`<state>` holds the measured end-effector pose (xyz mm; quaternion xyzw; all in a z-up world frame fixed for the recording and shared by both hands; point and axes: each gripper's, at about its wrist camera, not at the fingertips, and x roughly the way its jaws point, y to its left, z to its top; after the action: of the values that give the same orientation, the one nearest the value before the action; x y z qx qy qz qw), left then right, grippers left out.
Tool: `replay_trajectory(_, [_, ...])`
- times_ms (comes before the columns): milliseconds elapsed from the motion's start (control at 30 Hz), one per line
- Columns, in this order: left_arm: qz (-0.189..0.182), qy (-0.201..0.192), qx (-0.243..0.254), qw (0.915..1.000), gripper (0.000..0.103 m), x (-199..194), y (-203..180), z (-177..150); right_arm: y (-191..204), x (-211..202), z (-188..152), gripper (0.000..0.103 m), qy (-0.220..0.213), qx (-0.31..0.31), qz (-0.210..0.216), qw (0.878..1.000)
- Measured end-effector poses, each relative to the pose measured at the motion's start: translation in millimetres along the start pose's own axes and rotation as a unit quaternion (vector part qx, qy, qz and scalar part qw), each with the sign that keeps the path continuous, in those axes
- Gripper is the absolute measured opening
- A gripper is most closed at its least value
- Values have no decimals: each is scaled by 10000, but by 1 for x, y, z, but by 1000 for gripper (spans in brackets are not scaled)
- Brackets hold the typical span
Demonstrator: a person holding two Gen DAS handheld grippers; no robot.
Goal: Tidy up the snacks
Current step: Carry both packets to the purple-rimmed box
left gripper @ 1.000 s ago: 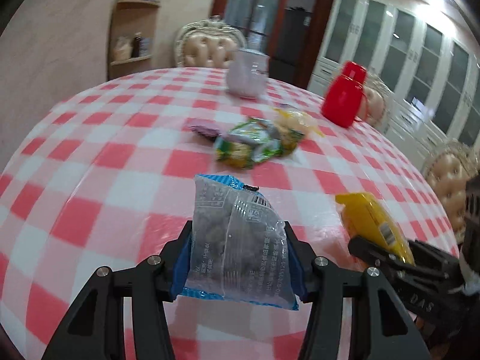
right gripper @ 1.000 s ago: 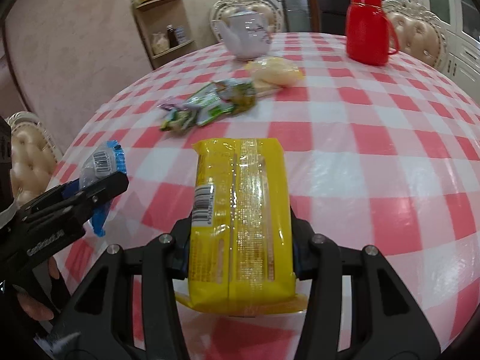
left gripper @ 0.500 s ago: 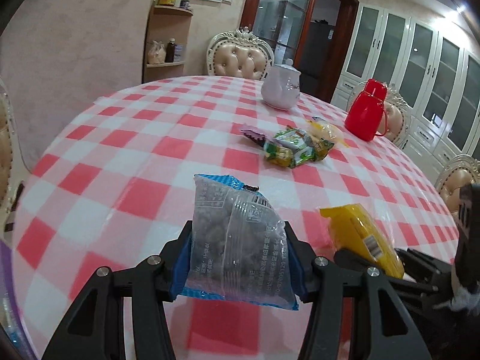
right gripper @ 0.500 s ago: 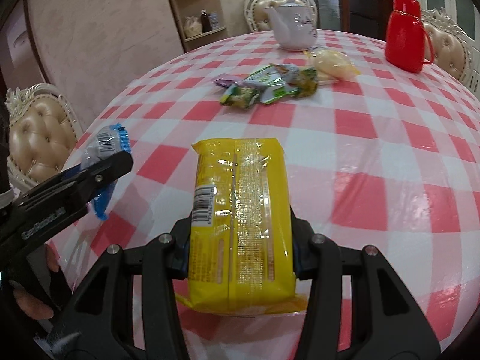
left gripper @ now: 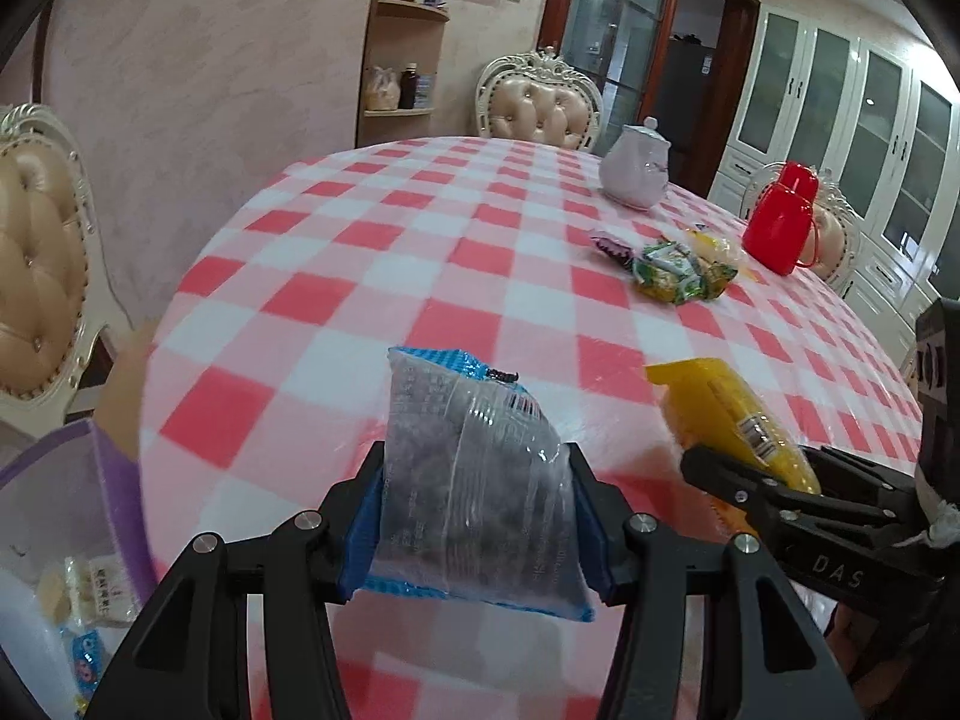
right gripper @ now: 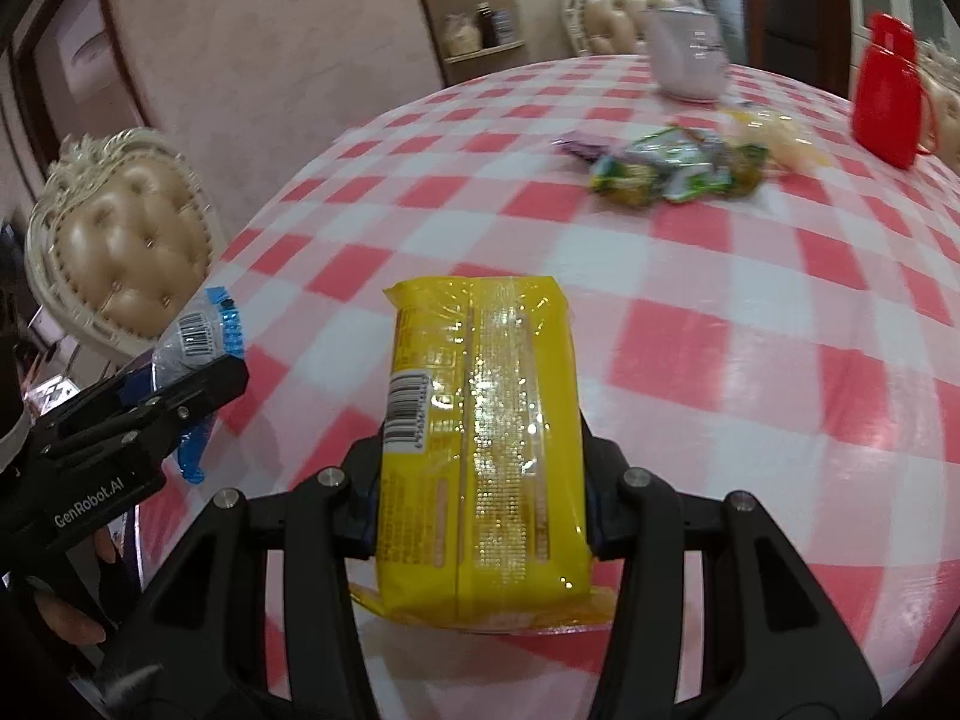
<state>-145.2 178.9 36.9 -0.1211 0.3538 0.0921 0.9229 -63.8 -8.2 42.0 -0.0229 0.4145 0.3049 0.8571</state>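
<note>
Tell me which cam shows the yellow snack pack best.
Right wrist: the yellow snack pack fills the centre, barcode facing the camera, clamped in the right gripper. Left wrist catches only its angled end at the right edge.

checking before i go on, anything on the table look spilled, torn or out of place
Nothing looks spilled or torn. A few snacks lie in a loose, overlapping pile on the table near the teapot and red jug, not yet sorted. The blue bag and yellow pack sit intact in the tongs.
</note>
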Motion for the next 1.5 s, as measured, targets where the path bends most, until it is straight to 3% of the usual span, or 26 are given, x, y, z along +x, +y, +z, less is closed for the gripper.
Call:
replay_trajectory(267, [387, -264, -203, 9987, 55, -27, 44, -2, 58, 16, -4, 52, 153, -544, 322, 9979])
replay_trajectory(367, [149, -11, -397, 9991, 55, -21, 58, -3, 72, 20, -2, 52, 106, -708, 321, 9969])
replay_trajectory(467, [-9, 246, -252, 9994, 63, -12, 51, -7, 64, 22, -2, 52, 132, -577, 301, 9978])
replay_trajectory(533, [-162, 239, -131, 9995, 78, -9, 39, -9, 57, 26, 0, 52, 182, -447, 247, 9985])
replay_trajectory(667, [-338, 349, 178, 9987, 80, 1, 16, -10, 46, 24, 2, 52, 168, -237, 237, 9993])
replay_trajectory(767, [-210, 459, 357, 9981, 80, 13, 6, -12, 36, 18, 5, 52, 72, -91, 226, 9997])
replay_trajectory(800, [-159, 479, 362, 9981, 78, 16, 5, -12, 34, 17, 6, 52, 60, -53, 223, 9997])
replay_trajectory(867, [-132, 497, 368, 9980, 57, 19, 7, -14, 30, 15, 7, 52, 32, 1, 178, 9998])
replay_trajectory(933, [-157, 446, 366, 9982, 52, 15, 10, -14, 28, 14, 7, 52, 23, 23, 169, 9999])
replay_trajectory(1200, [-15, 98, 97, 9999, 50, -18, 33, -12, 42, 14, 3, 52, 60, -168, 301, 9994])
replay_trajectory(1500, [604, -30, -337, 9976, 50, -56, 95, -22, 112, 18, -9, 52, 216, -845, 874, 9923])
